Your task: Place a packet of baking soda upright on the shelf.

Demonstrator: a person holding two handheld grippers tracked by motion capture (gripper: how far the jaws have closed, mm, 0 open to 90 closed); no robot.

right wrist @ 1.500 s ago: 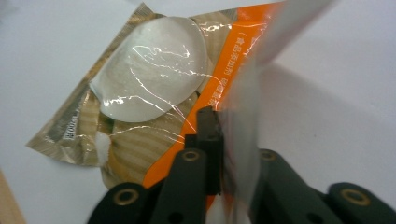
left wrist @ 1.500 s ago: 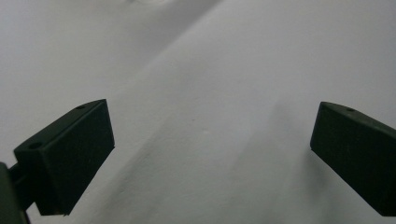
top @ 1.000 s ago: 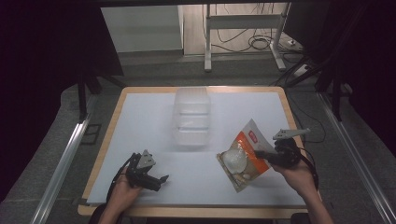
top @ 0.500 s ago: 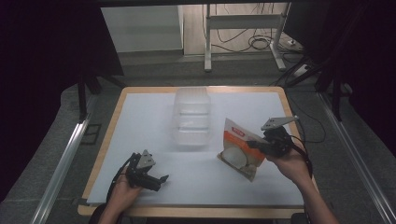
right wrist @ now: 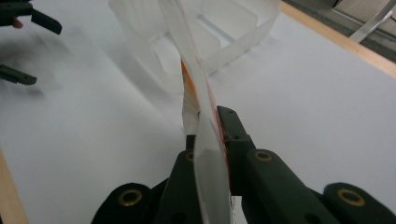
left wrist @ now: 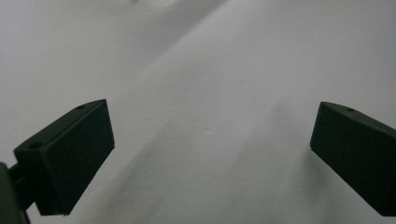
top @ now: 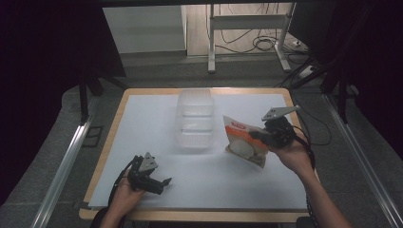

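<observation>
The left hand-held gripper (top: pixel 164 182) is resting on the white counter (top: pixel 142 123), jaws spread and empty. The clear container (top: pixel 195 118) is sitting mid-counter, just left of the snack bag (top: pixel 243 140). The right hand-held gripper (top: pixel 254 136) is pinching that bag's edge, holding it aloft. The right gripper view is showing the bag edge-on.
</observation>
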